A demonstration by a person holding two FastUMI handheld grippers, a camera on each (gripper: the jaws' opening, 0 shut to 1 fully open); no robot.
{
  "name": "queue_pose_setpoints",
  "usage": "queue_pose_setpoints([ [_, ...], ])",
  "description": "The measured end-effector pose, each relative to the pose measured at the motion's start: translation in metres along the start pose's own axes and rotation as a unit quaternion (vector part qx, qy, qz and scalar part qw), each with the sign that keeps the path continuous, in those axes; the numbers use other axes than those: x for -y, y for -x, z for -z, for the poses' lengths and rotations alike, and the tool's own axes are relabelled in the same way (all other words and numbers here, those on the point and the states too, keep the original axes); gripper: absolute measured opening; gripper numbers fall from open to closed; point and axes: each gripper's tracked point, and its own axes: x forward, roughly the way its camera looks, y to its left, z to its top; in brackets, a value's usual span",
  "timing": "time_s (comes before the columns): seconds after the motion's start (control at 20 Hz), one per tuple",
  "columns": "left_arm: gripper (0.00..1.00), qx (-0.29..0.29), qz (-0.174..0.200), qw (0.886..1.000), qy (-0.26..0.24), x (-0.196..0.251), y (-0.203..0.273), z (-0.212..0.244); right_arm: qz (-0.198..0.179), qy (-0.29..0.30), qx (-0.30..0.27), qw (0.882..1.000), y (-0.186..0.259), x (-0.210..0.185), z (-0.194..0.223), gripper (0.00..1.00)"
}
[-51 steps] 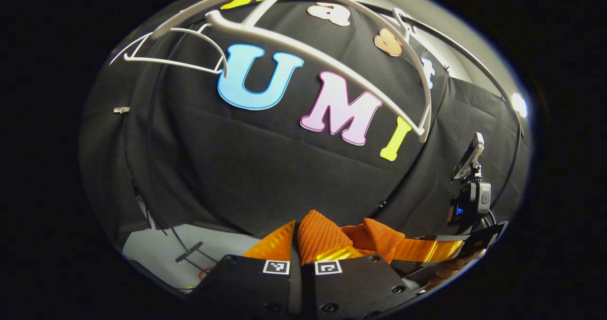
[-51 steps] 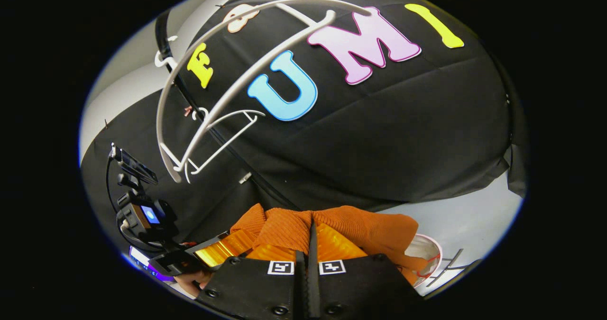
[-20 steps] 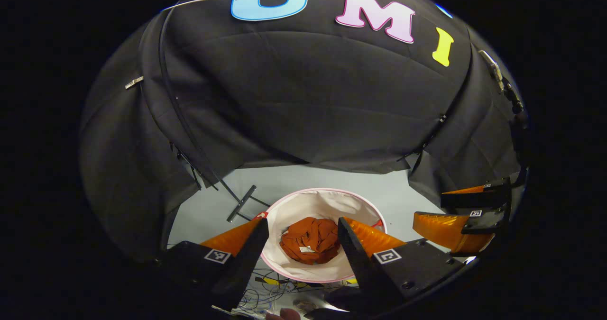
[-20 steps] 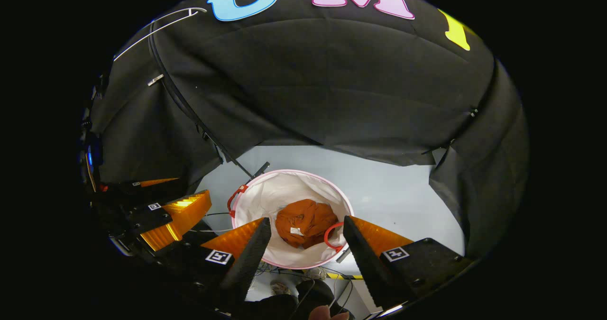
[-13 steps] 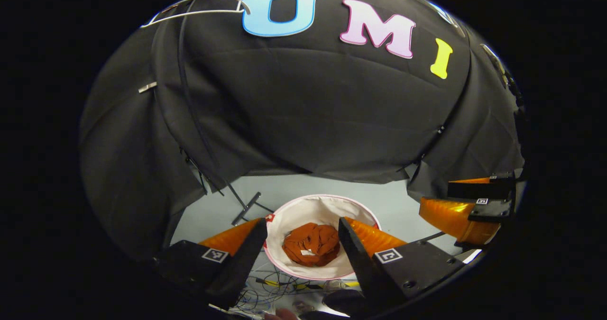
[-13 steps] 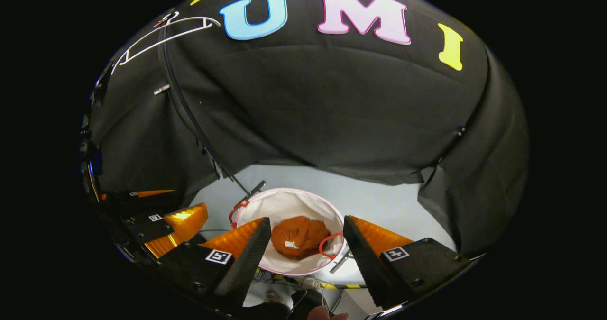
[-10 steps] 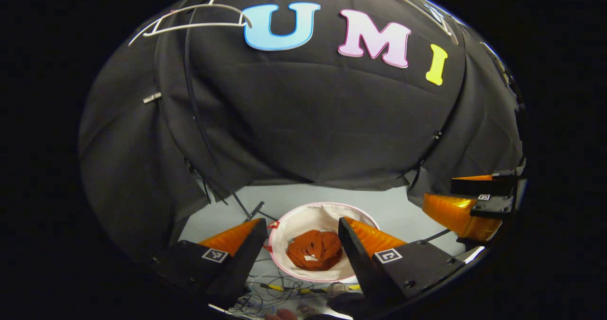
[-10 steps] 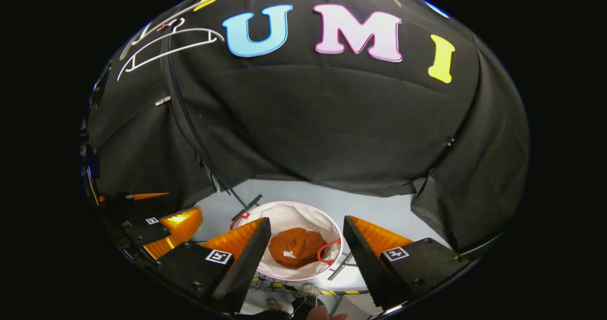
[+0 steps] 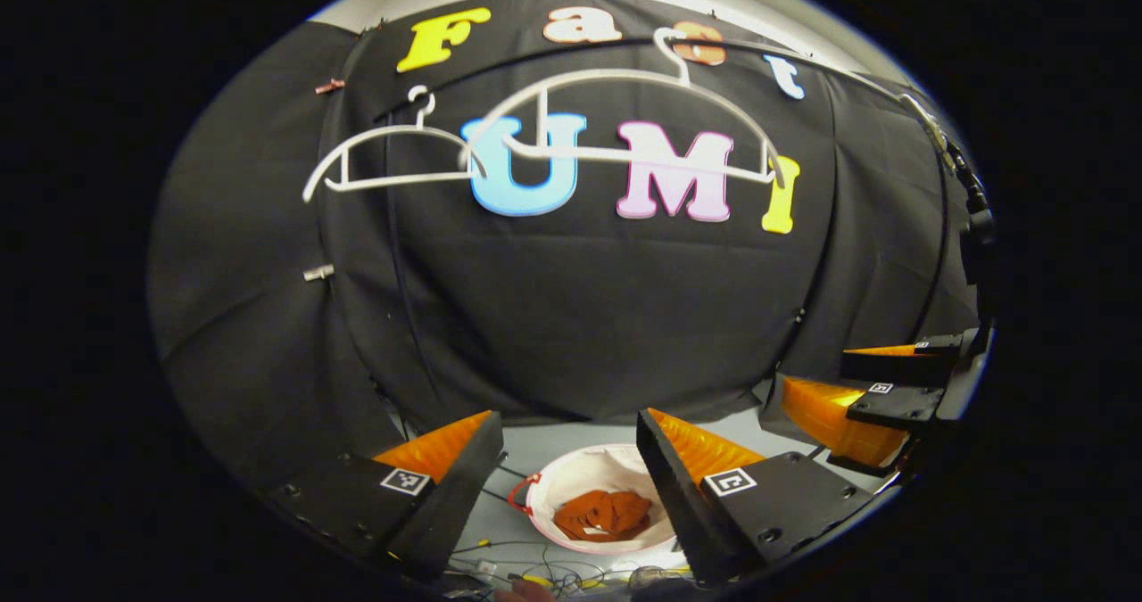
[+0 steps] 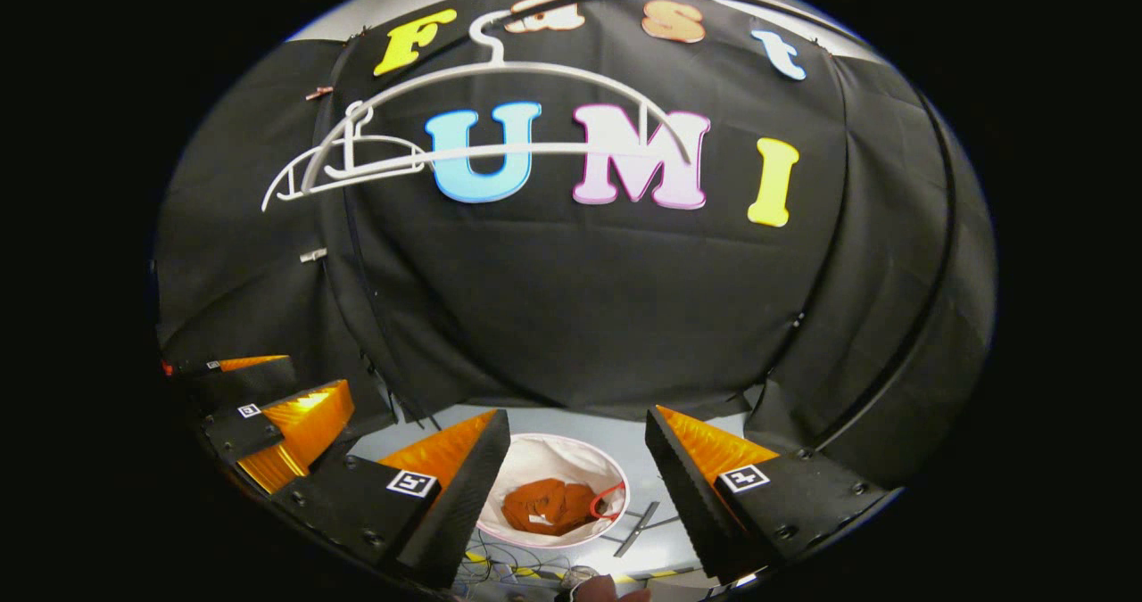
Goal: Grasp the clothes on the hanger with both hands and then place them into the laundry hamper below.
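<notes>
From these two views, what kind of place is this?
Probably a small recording booth arranged as a laundry corner: black cloth wall, bare white hangers on a line, and a white hamper holding orange clothes.

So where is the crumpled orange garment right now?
The crumpled orange garment lies inside the round white laundry hamper on the grey floor, seen between the open fingers low in both the left and right gripper views.

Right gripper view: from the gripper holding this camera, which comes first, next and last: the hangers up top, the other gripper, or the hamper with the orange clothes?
1. Other gripper: at the left, beside the right gripper.
2. Hamper: below, on the floor, orange clothes inside.
3. Hangers: up high against the black wall, bare. The two hangers overlap, so I won't rank them apart.
</notes>
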Motion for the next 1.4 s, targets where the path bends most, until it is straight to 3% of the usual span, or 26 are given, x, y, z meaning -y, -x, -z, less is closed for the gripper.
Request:
queue_pose_setpoints([
  [0.25, 0.96, 0.045, 0.017, 0.999, 0.011, -0.001, 0.05, -0.038, 0.024, 0.003, 0.067, 0.997, 0.061, -0.003, -0.039, 0.99],
  [0.4, 0.95, 0.067, 0.014, 0.997, 0.02, -0.007, 0.075, -0.059, 0.036, 0.004, 0.093, 0.995, 0.094, -0.005, -0.054, 0.95],
  [0.5, 0.95, 0.087, 0.01, 0.996, 0.02, -0.01, 0.093, -0.074, 0.043, -0.002, 0.11, 0.993, 0.112, -0.002, -0.065, 1.0],
  [0.9, 0.92, 0.146, -0.007, 0.989, 0.013, -0.014, 0.145, -0.114, 0.058, -0.022, 0.191, 0.98, 0.175, 0.009, -0.117, 0.97],
  [1.05, 0.95, 0.16, -0.006, 0.987, 0.013, -0.009, 0.166, -0.123, 0.055, -0.018, 0.211, 0.976, 0.194, 0.007, -0.128, 1.0],
  [1.4, 0.92, 0.176, -0.008, 0.984, 0.008, 0.003, 0.208, -0.129, 0.047, -0.013, 0.232, 0.972, 0.233, 0.011, -0.126, 0.96],
])
